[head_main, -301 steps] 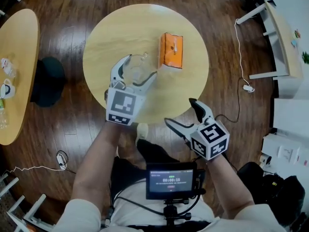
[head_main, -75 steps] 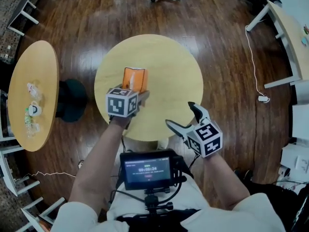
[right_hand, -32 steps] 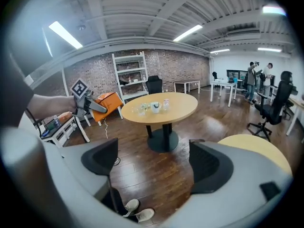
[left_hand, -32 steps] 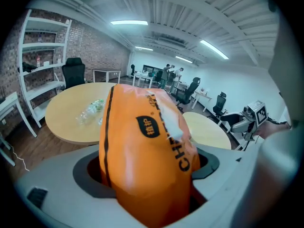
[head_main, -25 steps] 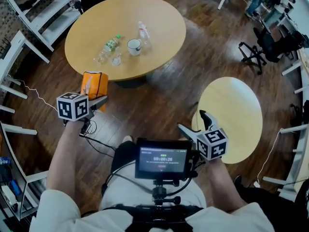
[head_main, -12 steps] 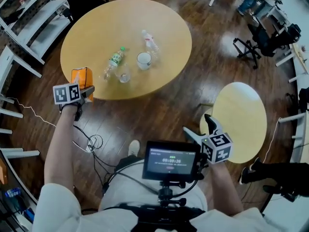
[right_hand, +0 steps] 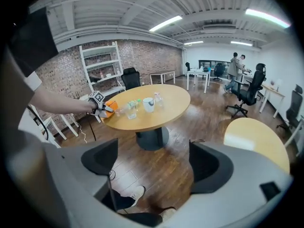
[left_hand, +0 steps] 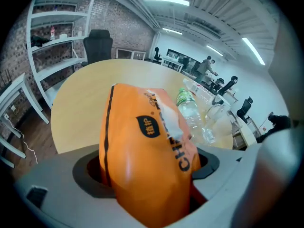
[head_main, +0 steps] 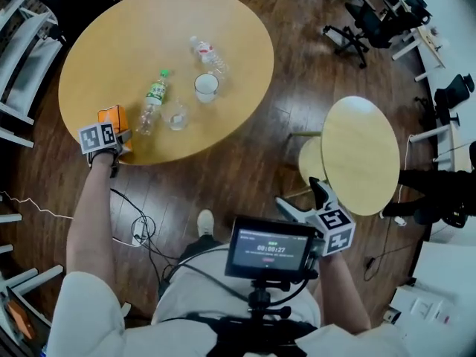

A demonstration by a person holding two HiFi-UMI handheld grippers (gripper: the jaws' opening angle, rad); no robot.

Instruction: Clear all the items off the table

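One pack [head_main: 114,116] — now at large table [head_main: 104,43]

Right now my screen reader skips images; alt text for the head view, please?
Left gripper holds an orange pack at the edge of a large round table bearing two bottles, a cup and a glass; right gripper is open, empty, beside a small table.

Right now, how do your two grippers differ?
The left gripper has its jaws shut on an orange pack; the right gripper has them apart, with nothing between. The left is stretched out to the big table's edge; the right is held back near the small table. Both carry a marker cube.
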